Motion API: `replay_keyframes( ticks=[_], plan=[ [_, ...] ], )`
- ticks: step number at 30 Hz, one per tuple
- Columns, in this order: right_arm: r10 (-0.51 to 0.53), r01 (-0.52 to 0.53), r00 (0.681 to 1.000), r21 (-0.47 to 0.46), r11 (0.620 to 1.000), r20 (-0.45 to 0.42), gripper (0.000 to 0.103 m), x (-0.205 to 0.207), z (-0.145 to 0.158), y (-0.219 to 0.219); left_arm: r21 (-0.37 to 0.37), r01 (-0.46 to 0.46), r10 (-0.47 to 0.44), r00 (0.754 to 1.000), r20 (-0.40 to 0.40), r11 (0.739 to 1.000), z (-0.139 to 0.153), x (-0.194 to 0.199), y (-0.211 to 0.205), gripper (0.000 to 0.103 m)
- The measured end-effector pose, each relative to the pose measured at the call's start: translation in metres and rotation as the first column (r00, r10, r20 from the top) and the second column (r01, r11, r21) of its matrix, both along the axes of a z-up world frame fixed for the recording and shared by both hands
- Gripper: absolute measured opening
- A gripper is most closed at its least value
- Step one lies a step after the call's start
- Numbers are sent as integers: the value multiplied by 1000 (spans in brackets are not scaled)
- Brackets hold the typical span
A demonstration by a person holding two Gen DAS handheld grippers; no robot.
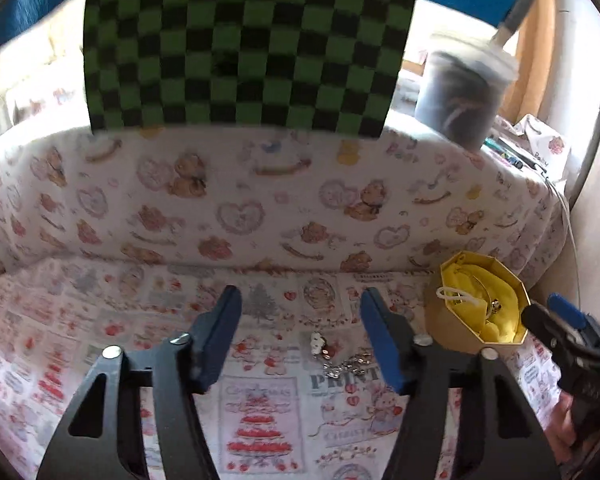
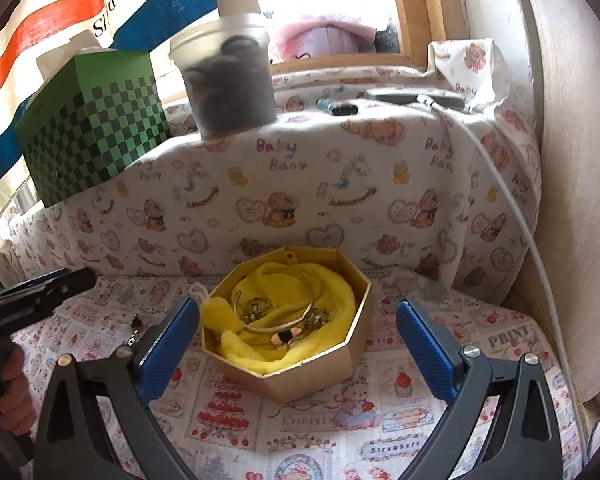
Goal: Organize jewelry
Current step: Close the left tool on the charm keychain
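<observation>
1. The octagonal box (image 2: 288, 344) serves as landmark; it sits on the printed cloth (image 2: 340, 432), lined with yellow fabric (image 2: 332, 296).
2. Inside the box lie a gold bangle (image 2: 308, 304) and dark ornaments (image 2: 286, 336).
3. The right gripper (image 2: 298, 344) has its jaws released, one on each side of the box.
4. Left of the box, a chain charm (image 1: 340, 360) lies between the released jaws of the left gripper (image 1: 300, 336).
5. Behind the box, a padded ledge (image 2: 340, 184) carries a checkered box (image 2: 96, 136) and a plastic tub (image 2: 228, 84).

Open cloth (image 2: 440, 420) surrounds the octagonal box (image 2: 312, 372); a padded ledge (image 2: 300, 184) walls off the far side.
</observation>
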State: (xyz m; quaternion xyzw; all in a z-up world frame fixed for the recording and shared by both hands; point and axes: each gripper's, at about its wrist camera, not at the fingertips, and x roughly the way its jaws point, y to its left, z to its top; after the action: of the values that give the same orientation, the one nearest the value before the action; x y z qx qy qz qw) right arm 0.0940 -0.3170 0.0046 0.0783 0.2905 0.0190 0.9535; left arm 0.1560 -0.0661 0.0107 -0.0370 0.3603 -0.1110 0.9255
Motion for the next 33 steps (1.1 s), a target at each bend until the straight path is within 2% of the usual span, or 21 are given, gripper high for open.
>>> replay_keyframes(
  ticks=[3,5,10,14,18,22,26,29,33],
  plan=[
    [-4,4,1000,-6,1000,-3,99,0,0,0,-18,17,-18,998,-67,1000,-13,9,-3,38],
    [-11,11,1000,3,1000,-6,99,0,0,-1,-40,12,-15,996,-90,999,-16,11,0,33],
    [-3,5,999,53,999,-33,99,2,-1,-4,-62,4,-11,993,-116,998,-19,13,5,32],
    [-3,5,999,30,1000,-41,99,2,-1,-1,-32,45,-48,994,-94,998,-17,11,-3,33],
    [6,-4,999,30,1000,-54,99,2,-2,1,-10,57,-58,990,-130,998,-27,15,-11,33],
    [12,-12,998,8,1000,-56,99,2,-3,4,-11,10,-12,988,-155,1000,-37,21,-9,31],
    [26,-22,996,45,999,-85,99,3,-5,3,-44,28,-37,975,-219,999,-47,28,-9,21],
    [24,-20,996,38,999,-89,99,3,-6,5,-41,37,-46,973,-226,998,-48,28,-10,9],
    [22,-20,996,26,999,-85,99,3,-5,6,-66,27,-41,972,-231,997,-48,27,-10,7]
  ],
)
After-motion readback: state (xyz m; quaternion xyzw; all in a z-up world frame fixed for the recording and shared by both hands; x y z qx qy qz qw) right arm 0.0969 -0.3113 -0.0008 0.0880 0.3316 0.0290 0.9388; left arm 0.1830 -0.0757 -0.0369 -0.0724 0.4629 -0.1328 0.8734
